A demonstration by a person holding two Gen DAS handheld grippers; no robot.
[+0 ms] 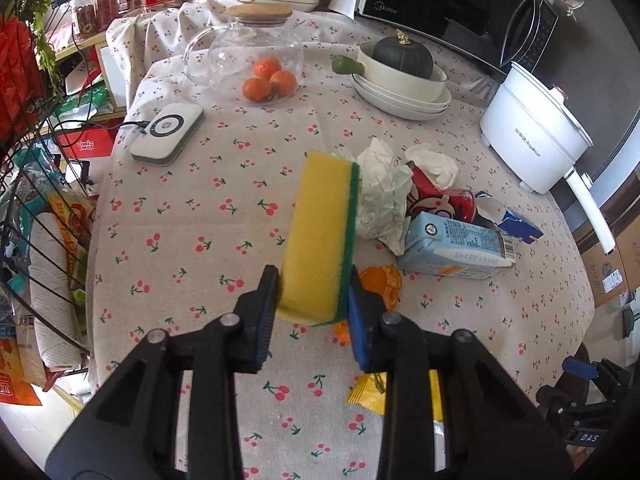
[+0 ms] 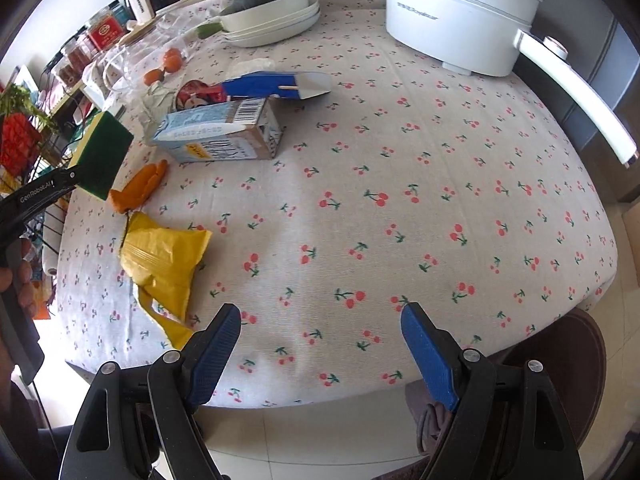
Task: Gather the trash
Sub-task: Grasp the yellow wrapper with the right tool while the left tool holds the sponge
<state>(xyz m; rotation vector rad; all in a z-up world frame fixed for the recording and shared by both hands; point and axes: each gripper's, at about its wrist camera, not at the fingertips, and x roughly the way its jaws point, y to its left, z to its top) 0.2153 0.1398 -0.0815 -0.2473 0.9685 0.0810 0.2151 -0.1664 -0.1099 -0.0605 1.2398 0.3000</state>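
Observation:
My left gripper [image 1: 314, 284] is shut on a yellow sponge with a green scouring side [image 1: 320, 236] and holds it above the table; the sponge also shows in the right wrist view [image 2: 102, 156]. Trash lies on the cherry-print tablecloth: crumpled white paper [image 1: 380, 196], a red can [image 1: 440, 200], a light blue milk carton [image 1: 456, 254] [image 2: 224, 132], a blue carton [image 2: 276, 85], orange peel [image 1: 382, 284] [image 2: 140, 186] and a yellow wrapper [image 2: 164, 264]. My right gripper [image 2: 322, 316] is open and empty over the table's near edge.
A white electric pot [image 2: 452, 16] stands at the far right. Stacked white dishes with a dark squash [image 1: 404, 60], a glass teapot [image 1: 248, 46], oranges [image 1: 268, 80] and a white device [image 1: 168, 134] sit farther back. A wire rack [image 1: 36, 200] stands left of the table.

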